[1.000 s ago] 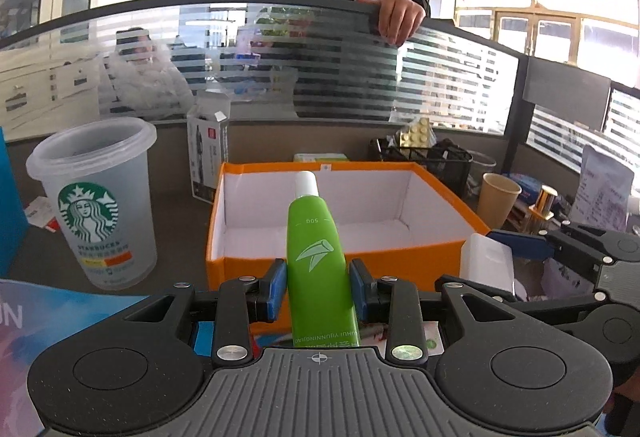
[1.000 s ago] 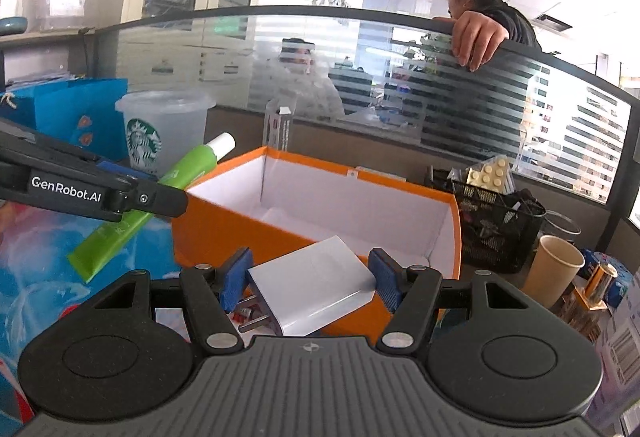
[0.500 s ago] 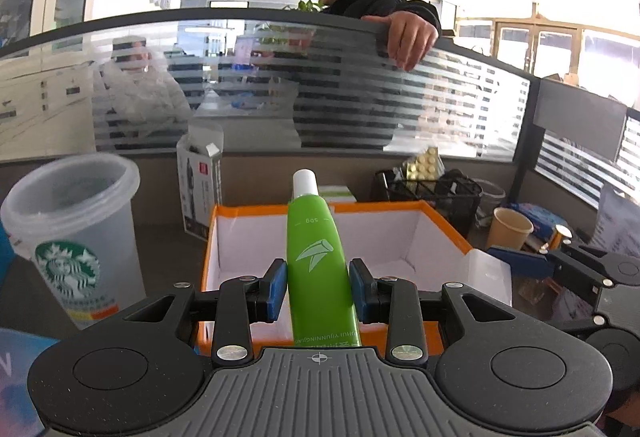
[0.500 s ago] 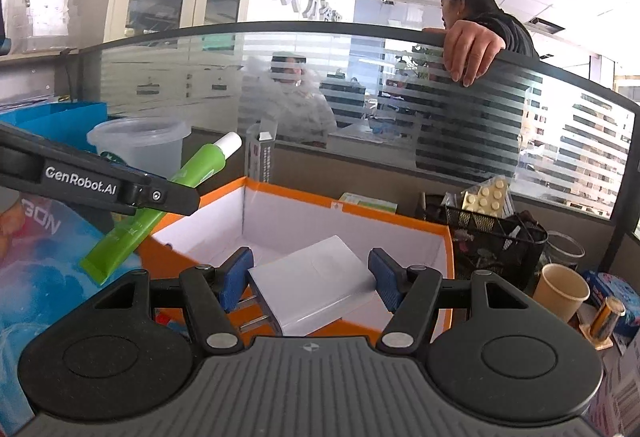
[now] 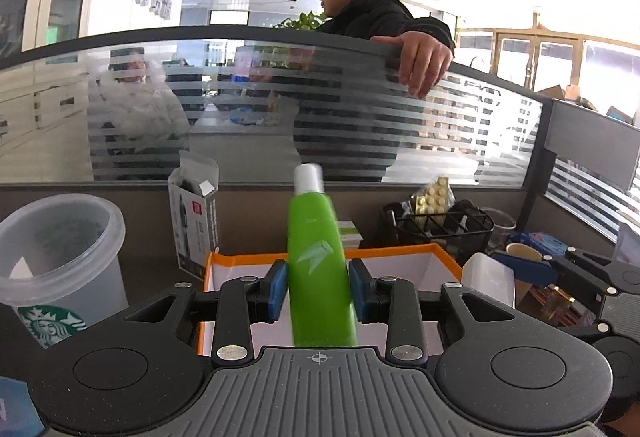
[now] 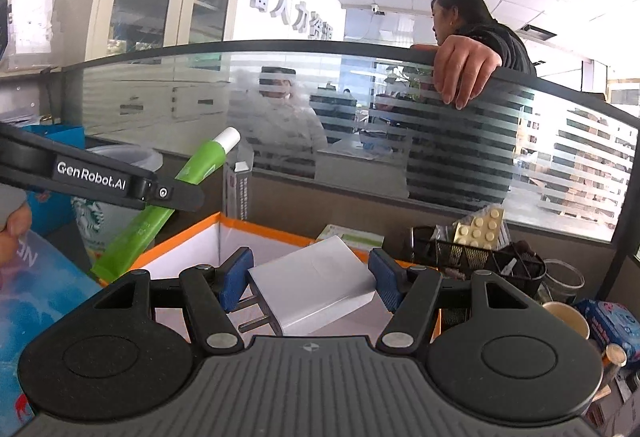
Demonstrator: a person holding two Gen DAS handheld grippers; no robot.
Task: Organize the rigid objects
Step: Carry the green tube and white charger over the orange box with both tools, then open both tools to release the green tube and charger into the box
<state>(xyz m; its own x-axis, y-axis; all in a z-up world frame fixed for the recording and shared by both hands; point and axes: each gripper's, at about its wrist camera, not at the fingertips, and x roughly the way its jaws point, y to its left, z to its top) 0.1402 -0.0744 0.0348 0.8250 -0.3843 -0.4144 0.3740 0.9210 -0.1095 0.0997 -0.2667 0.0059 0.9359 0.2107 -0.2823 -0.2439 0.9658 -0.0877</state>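
Observation:
My left gripper [image 5: 318, 291] is shut on a green tube with a white cap [image 5: 318, 269], held upright above the near wall of an orange box with a white inside [image 5: 400, 255]. The tube also shows in the right wrist view [image 6: 168, 205], tilted, over the box's left corner. My right gripper [image 6: 310, 283] is shut on a white plug adapter [image 6: 316, 283], prongs pointing left, above the orange box [image 6: 200, 233]. The adapter also shows in the left wrist view [image 5: 486, 273], at the box's right side.
A clear Starbucks cup [image 5: 60, 261] stands left of the box. An open white carton [image 5: 196, 221] stands behind the box. A black mesh basket [image 6: 476, 257] with blister packs, a paper cup [image 6: 568, 317] and a blue packet lie to the right. A glass partition [image 5: 280, 109] closes the back.
Both grippers have risen with their objects and tipped upward. The box now sits lower in both views, and the tube and adapter are higher above it.

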